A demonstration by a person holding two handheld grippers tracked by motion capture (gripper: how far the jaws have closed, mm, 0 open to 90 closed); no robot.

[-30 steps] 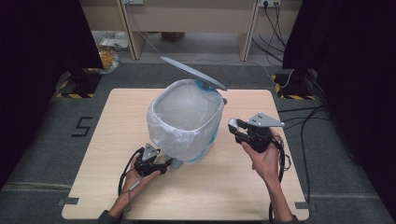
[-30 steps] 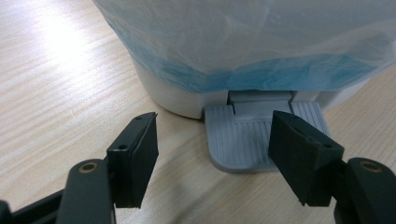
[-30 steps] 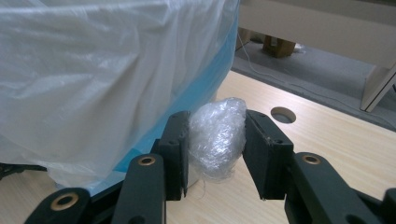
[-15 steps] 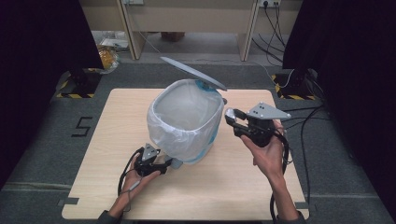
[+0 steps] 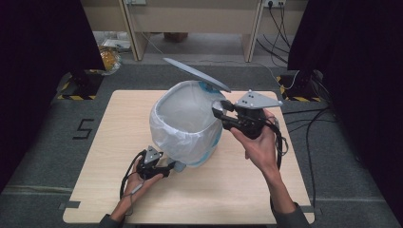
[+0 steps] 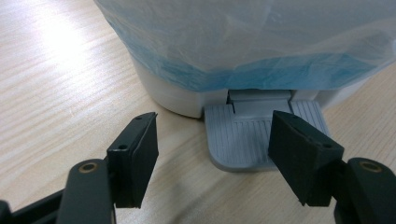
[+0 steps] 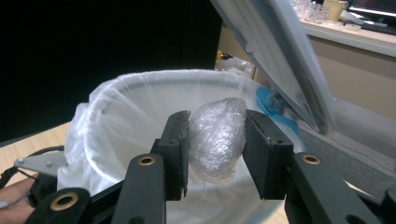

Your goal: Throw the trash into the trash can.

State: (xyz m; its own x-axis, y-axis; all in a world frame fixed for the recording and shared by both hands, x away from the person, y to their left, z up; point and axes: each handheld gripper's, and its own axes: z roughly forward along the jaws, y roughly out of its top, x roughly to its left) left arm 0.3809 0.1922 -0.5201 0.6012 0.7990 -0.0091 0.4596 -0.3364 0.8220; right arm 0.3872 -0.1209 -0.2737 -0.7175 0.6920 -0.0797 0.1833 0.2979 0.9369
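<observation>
While left tongs (image 5: 172, 168) stay shut on pedal (image 6: 254, 140), right tongs (image 5: 219, 109), clamping plastic wad (image 7: 217, 137), have risen over bin (image 5: 187, 126).

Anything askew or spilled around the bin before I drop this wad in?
Nothing stands out. The bin stands upright with its liner folded over the rim, lid raised, and the plastic wad held in the right gripper over the rim.

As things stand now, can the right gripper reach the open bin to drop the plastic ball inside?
Probably yes: the right gripper holds the plastic ball at the bin rim, and the lid is up.
</observation>
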